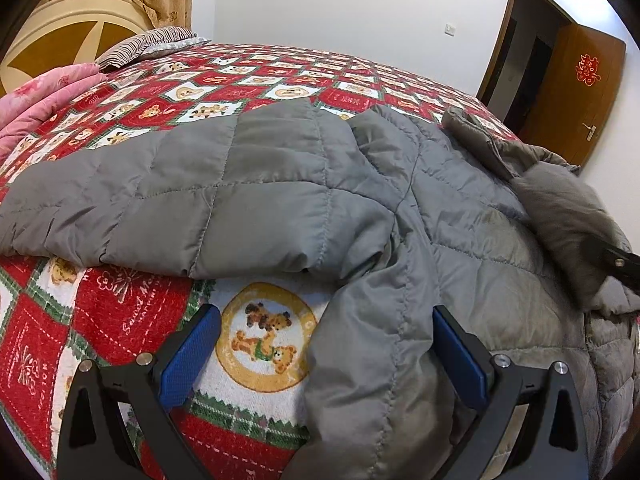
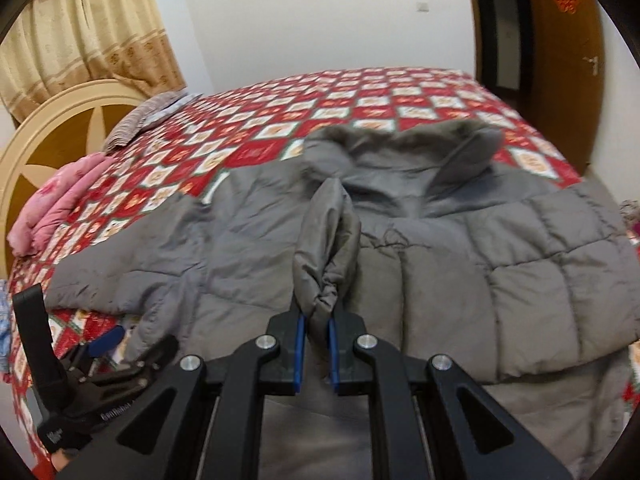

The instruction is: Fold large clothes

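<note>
A large grey quilted puffer jacket (image 1: 280, 200) lies spread on the bed; it also fills the right wrist view (image 2: 440, 280), collar at the far side. My left gripper (image 1: 326, 320) is open low over the bed, its blue pads either side of a hanging grey fold and bare bedcover. It also shows at the lower left of the right wrist view (image 2: 108, 340). My right gripper (image 2: 318, 320) is shut on the jacket's bunched sleeve cuff (image 2: 326, 248), held above the jacket's body. The right gripper's black edge shows at the far right of the left wrist view (image 1: 616, 260).
The bed has a red and white teddy-bear patterned cover (image 1: 120, 320). A folded pink blanket (image 2: 60, 204) and a striped pillow (image 2: 136, 120) lie near the round headboard (image 2: 48, 140). A brown door (image 1: 572, 92) stands at the right, curtains at the left.
</note>
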Motion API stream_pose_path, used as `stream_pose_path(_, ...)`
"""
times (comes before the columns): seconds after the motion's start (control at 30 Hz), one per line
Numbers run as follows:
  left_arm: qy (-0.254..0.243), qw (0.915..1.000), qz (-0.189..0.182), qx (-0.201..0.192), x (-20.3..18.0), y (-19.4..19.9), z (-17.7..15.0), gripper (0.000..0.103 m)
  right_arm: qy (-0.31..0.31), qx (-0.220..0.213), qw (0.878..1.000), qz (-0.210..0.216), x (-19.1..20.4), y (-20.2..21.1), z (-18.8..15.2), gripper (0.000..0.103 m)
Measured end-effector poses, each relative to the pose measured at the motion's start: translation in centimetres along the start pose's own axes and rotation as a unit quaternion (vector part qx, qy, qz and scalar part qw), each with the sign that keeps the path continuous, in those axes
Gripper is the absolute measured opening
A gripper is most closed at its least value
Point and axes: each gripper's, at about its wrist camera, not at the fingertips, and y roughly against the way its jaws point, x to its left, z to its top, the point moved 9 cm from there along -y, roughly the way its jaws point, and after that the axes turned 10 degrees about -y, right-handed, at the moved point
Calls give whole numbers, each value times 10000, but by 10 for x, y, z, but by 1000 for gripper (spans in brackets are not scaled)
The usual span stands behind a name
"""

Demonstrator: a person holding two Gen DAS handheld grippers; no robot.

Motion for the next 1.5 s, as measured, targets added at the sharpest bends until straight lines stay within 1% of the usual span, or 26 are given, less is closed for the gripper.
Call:
stream_pose_path(0.1, 12, 10000, -11, -10, 0, 0, 0, 102, 29, 116, 9996, 275, 14, -12, -5, 12)
stream_pose_path(0.3, -13, 10000, 12, -4, -1, -1, 0, 102, 100, 303, 9979, 558, 38, -36, -12, 12)
stream_pose_path(0.4, -32, 10000, 27, -2, -1, -2, 1, 102, -2, 469, 9950, 881, 45, -47, -14, 13)
stream_pose_path(0.43, -22, 10000, 19, -6, -1, -2, 1, 102, -75, 571, 9930, 1032, 47, -52, -16, 17)
stream_pose_path(0.5, -9, 10000, 5, -13, -1, -3, 1, 102, -228, 732, 9894, 1232, 49, -58, -19, 22)
stream_pose_path(0.57, -14, 10000, 13, -5, -1, -3, 1, 102, -340, 880, 9839, 1517, 53, -58, -20, 44)
stream_pose_path(0.67, -34, 10000, 48, 27, -2, -3, 1, 102, -488, 645, 9807, 1780, 51, -32, -3, 55)
stream_pose_path(0.73, -85, 9999, 80, 100, -3, -2, 2, 102, -570, 414, 9801, 1858, 41, -3, 13, 58)
stream_pose_path(0.77, -142, 9998, 69, 140, -5, 1, 4, 102, -570, 278, 9809, 1840, 34, 9, 19, 58)
stream_pose_path(0.8, -208, 9997, 20, 106, -7, 7, 8, 102, -537, 62, 9835, 1724, 21, 23, 28, 58)
stream_pose_path(0.83, -299, 9995, -17, -23, -11, 17, 14, 102, -476, -182, 9878, 1472, 4, 37, 37, 58)
stream_pose_path(0.87, -371, 9991, -16, -185, -16, 27, 23, 102, -391, -450, 9927, 1053, -18, 49, 46, 58)
stream_pose_path(0.9, -477, 9979, 34, -445, -24, 41, 39, 102, -316, -713, 9954, 549, -45, 60, 57, 57)
stream_pose_path(0.93, -556, 9967, 108, -588, -30, 48, 50, 102, -322, -917, 9952, 74, -73, 68, 66, 50)
stream_pose_path(0.97, -656, 9951, 214, -709, -37, 53, 62, 102, -445, -1004, 9935, -289, -100, 71, 73, 39)
stream_pose_path(1.0, -775, 9931, 366, -796, -45, 55, 74, 102, -670, -1026, 9910, -533, -126, 73, 78, 35)
stream_pose_path(1.03, -899, 9908, 543, -848, -52, 53, 84, 102, -941, -1034, 9878, -682, -151, 72, 81, 32)
stream_pose_path(1.1, -1090, 9864, 884, -857, -67, 35, 97, 102, -1263, -970, 9822, -992, -189, 66, 78, 32)
stream_pose_path(1.13, -1120, 9861, 933, -794, -71, 24, 99, 102, -1333, -892, 9804, -1146, -202, 61, 75, 32)
stream_pose_path(1.2, -1128, 9864, 1012, -631, -76, 0, 100, 102, -1578, -662, 9765, -1312, -224, 48, 61, 32)
stream_pose_path(1.23, -1065, 9866, 1129, -505, -75, -12, 100, 102, -1736, -530, 9741, -1347, -232, 42, 52, 32)
stream_pose_path(1.3, -862, 9866, 1363, -245, -64, -32, 93, 102, -2053, -295, 9699, -1277, -246, 30, 35, 32)
stream_pose_path(1.33, -748, 9866, 1446, -75, -56, -43, 87, 102, -2123, -227, 9690, -1242, -250, 26, 29, 29)
stream_pose_path(1.37, -659, 9875, 1427, 77, -50, -52, 80, 102, -2161, -164, 9687, -1209, -253, 22, 23, 29)
stream_pose_path(1.43, -390, 9922, 1130, 356, -42, -65, 69, 102, -2153, -250, 9691, -1176, -256, 21, 19, 28)
stream_pose_path(1.5, -298, 9932, 1073, 353, -41, -65, 68, 102, -2070, -201, 9698, -1272, -254, 22, 18, 28)
